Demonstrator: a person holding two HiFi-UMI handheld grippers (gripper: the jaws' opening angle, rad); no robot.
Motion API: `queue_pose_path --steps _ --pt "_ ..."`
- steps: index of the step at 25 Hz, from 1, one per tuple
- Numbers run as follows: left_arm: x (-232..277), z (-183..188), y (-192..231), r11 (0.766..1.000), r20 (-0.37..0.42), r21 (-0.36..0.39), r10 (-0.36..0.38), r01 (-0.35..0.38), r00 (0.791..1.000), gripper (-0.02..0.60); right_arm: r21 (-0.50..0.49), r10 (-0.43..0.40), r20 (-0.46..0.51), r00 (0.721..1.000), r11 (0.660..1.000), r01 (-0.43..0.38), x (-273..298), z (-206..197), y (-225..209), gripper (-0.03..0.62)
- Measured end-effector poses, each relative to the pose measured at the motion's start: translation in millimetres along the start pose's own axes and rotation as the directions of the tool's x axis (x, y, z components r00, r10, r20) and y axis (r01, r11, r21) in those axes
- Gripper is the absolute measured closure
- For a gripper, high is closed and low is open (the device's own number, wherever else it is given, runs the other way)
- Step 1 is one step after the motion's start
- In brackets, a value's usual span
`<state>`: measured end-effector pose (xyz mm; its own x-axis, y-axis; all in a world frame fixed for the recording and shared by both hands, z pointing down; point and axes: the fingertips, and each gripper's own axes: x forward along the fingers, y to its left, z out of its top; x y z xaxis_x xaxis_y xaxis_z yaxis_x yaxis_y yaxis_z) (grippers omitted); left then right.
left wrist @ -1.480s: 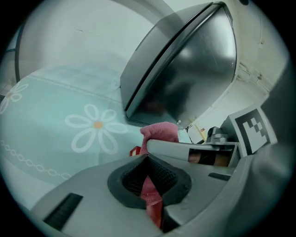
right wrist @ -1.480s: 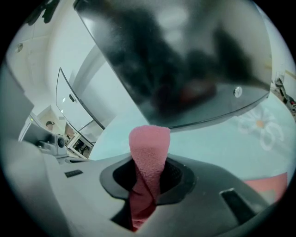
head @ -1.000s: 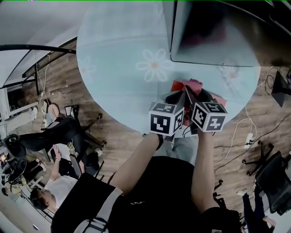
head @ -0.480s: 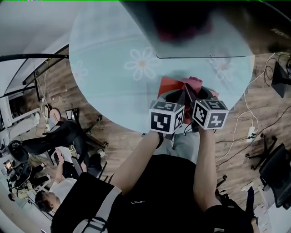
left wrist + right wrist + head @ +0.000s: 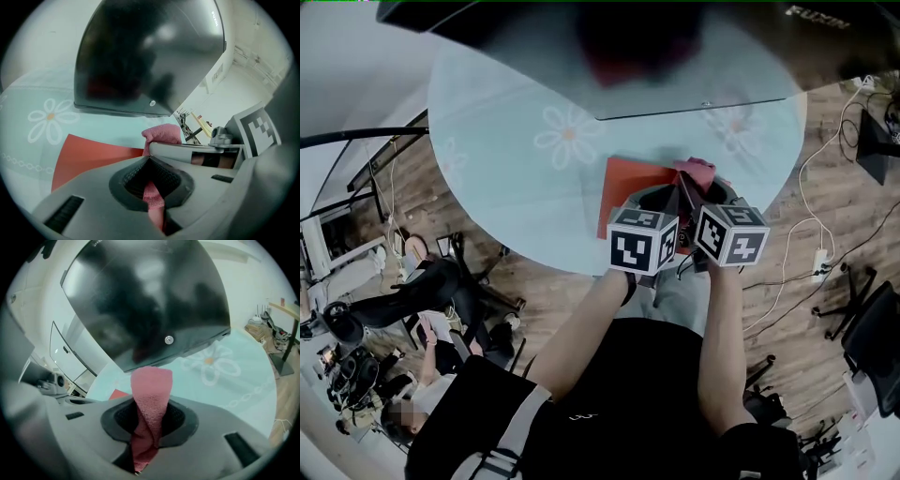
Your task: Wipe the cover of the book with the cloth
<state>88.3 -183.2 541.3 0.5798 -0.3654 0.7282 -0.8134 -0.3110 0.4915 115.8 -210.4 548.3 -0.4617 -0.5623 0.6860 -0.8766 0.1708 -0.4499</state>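
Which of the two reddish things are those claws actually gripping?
The pink cloth, pinched in both the left gripper and right gripper; the flat red book lies ungripped on the table.

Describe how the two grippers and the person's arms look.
Both the left gripper and the right gripper have smooth grey bodies with dark textured padding inside. Each carries a white cube with black square markers. Forearms are unsleeved; the top is black.

table: round, wearing a pale blue cover with white daisies, standing on a wooden floor
book: red, lying flat near the table's front edge
dark screen: looming over the far side
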Motion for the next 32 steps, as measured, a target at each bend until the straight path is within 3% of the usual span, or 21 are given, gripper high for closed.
queue_pose_path --steps 21,28,32 --pt "30.0 -14.4 -69.4 0.998 -0.023 0.050 -0.045 0.046 0.999 0.568 0.054 -0.081 0.031 0.996 0.995 0.080 -55.5 -10.2 -59.7 0.499" --pt "25.4 -12.1 -86.1 0.996 0.004 0.047 -0.072 0.071 0.997 0.568 0.036 -0.088 0.067 0.994 0.996 0.085 -73.5 1.7 -61.0 0.499" --pt "16.0 -14.8 -73.3 0.997 0.013 0.033 -0.067 0.067 0.998 0.568 0.017 -0.069 0.078 0.995 0.998 0.068 -67.7 3.3 -41.8 0.499"
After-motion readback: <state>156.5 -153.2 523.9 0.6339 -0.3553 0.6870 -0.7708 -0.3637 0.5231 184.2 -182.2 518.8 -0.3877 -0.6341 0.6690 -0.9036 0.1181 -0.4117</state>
